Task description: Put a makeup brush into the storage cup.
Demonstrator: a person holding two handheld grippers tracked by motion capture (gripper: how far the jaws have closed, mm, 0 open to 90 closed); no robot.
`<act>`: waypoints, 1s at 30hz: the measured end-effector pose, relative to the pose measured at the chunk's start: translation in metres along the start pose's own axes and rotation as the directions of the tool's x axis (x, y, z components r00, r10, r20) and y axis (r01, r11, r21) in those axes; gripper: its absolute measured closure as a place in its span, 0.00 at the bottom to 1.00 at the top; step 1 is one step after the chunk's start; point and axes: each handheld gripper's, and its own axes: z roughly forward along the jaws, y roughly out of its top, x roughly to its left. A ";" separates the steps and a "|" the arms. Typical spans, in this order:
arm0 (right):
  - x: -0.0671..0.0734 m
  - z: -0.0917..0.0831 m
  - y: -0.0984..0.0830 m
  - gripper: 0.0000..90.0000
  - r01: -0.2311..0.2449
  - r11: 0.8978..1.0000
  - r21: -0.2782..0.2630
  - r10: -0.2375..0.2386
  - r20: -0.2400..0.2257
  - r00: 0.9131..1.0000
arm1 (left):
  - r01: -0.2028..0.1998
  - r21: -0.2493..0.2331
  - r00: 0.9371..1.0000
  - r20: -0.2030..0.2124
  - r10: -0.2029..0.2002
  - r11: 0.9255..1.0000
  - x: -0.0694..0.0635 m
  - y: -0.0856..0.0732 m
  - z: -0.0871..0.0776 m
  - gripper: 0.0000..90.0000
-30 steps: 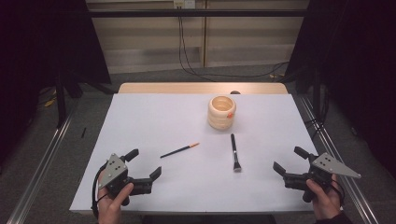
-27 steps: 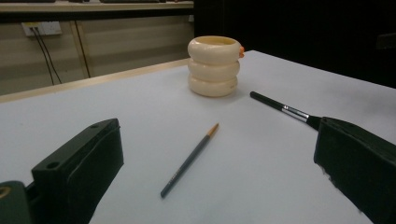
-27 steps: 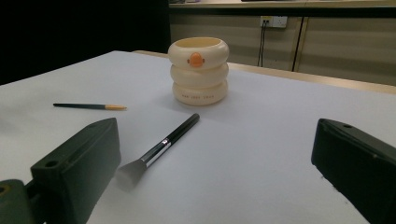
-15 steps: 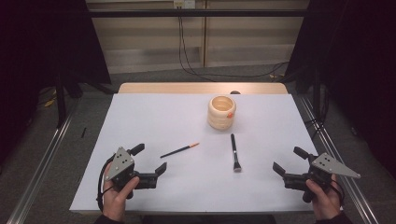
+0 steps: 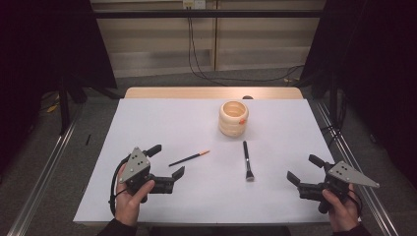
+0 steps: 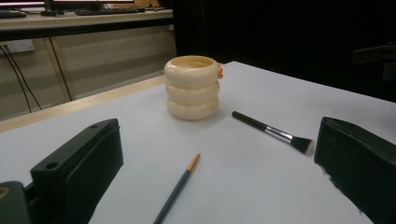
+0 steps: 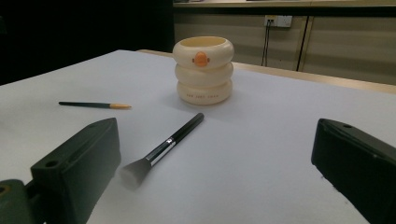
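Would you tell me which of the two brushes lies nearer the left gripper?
The thin brush with the orange tip; it lies just ahead of the left gripper. The flat-headed black brush lies farther right.

The left gripper (image 5: 167,162) sat low at the near left, jaws spread wide and empty (pointing forward and right), gripped from below by the left hand (image 5: 129,197). The right gripper (image 5: 305,169), jaws likewise apart, was held by the right hand (image 5: 340,210).

Glossy cream holder (image 7: 203,70), smooth — matt white table cover (image 5: 172,118), brush (image 7: 163,148) with shiny metal ferrule.
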 end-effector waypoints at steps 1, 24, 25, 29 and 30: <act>0.000 0.000 0.000 0.01 0.000 1.000 -0.003 0.000 0.002 1.000 | -0.012 0.009 1.000 0.003 0.012 1.000 0.001 0.001 0.001 0.01; 0.000 0.000 0.000 0.01 0.000 1.000 0.001 0.000 0.000 1.000 | -0.004 0.023 1.000 0.020 0.003 1.000 0.019 0.008 0.031 0.01; 0.000 0.000 0.000 0.01 0.000 1.000 0.001 0.000 0.001 1.000 | 0.000 0.027 1.000 0.013 0.000 1.000 0.019 0.009 0.033 0.01; 0.000 0.000 0.000 0.01 0.002 1.000 0.002 -0.002 -0.005 1.000 | -0.005 0.027 1.000 0.030 0.004 1.000 0.023 0.011 0.039 0.01; 0.000 0.000 0.000 0.01 0.001 1.000 0.001 -0.001 -0.006 1.000 | 0.002 0.031 1.000 0.018 -0.003 1.000 0.023 0.011 0.041 0.01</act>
